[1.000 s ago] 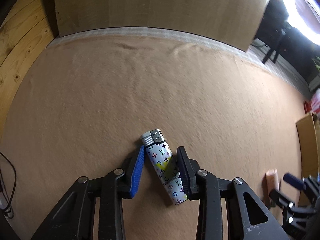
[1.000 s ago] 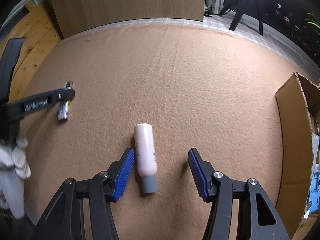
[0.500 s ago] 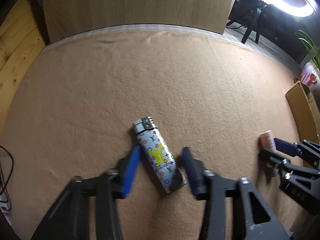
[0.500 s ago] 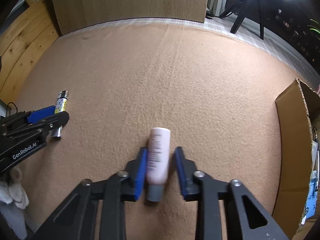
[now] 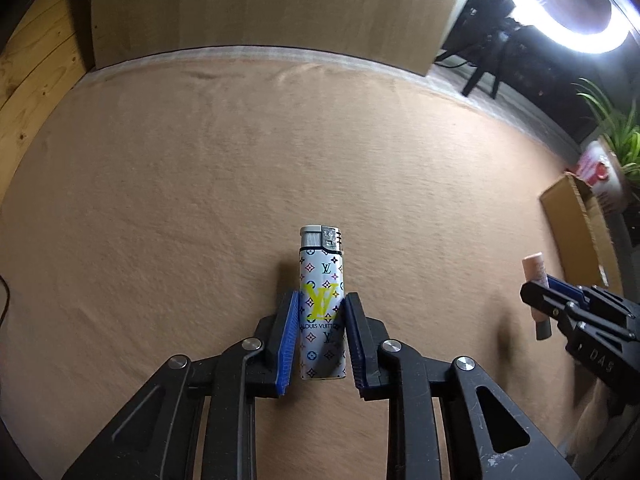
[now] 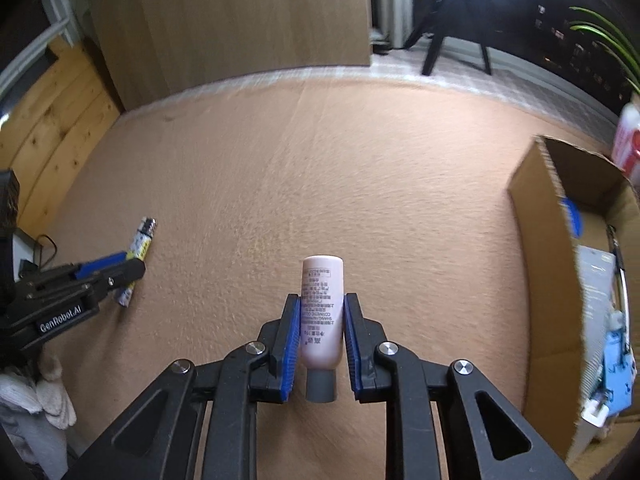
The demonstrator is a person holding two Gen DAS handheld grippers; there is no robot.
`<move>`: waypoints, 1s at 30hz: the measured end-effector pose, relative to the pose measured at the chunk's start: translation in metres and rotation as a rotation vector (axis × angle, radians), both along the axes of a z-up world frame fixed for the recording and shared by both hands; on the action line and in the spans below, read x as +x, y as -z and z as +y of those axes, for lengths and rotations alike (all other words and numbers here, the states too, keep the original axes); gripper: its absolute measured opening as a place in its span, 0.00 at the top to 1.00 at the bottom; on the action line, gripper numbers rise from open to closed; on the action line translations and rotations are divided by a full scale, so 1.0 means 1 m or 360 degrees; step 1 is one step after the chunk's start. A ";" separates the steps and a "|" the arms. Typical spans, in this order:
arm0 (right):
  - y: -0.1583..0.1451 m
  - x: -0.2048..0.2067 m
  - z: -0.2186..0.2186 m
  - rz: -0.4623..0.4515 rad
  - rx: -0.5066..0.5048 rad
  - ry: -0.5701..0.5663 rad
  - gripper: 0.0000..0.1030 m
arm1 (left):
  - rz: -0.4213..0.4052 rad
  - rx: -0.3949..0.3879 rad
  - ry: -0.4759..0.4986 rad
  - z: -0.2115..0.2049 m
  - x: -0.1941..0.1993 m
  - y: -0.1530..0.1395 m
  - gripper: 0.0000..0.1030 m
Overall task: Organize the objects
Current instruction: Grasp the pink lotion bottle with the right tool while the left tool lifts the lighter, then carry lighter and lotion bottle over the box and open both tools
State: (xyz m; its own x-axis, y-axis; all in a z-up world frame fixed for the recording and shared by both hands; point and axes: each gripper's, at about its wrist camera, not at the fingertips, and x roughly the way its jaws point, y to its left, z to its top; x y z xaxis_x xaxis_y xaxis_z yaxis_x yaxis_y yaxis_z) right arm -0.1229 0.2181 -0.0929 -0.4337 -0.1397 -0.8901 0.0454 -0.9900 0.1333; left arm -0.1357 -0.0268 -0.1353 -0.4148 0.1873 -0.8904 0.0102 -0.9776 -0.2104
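A white lighter (image 5: 322, 256) with coloured monograms and a silver top lies along the line of my left gripper (image 5: 322, 295). The jaws are closing, and the blue pads press on its lower half. It shows again at the left as the lighter (image 6: 140, 244), with the left gripper (image 6: 116, 268) on it. My right gripper (image 6: 322, 298) is shut on a pink bottle (image 6: 322, 280). The bottle's grey cap points back toward the camera and it hangs a little above the tan cloth. At the right edge of the left wrist view is the bottle (image 5: 534, 268) in the right gripper (image 5: 540, 288).
A tan cloth (image 5: 200, 200) covers the table. An open cardboard box (image 6: 540, 240) with items inside stands at the right edge. A wooden board (image 5: 260, 8) rises behind the table. A ring light (image 5: 572, 8) and a plant (image 5: 616, 136) are at the far right.
The left jaws came in onto the lighter, which turned from slanted to straight between the pads. The right jaws shut on the pink bottle and rose with it.
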 end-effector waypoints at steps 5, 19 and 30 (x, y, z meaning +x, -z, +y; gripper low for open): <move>-0.018 0.018 0.025 0.0059 -0.0039 0.0077 0.82 | 0.0021 0.0063 0.0065 0.020 0.000 -0.012 0.76; -0.050 0.060 0.110 0.0206 -0.0021 0.0329 0.82 | 0.0154 0.0167 0.0331 0.116 0.003 -0.061 0.76; -0.061 0.083 0.181 0.0263 0.0061 0.0518 0.82 | 0.0262 0.0196 0.0597 0.232 -0.026 -0.092 0.76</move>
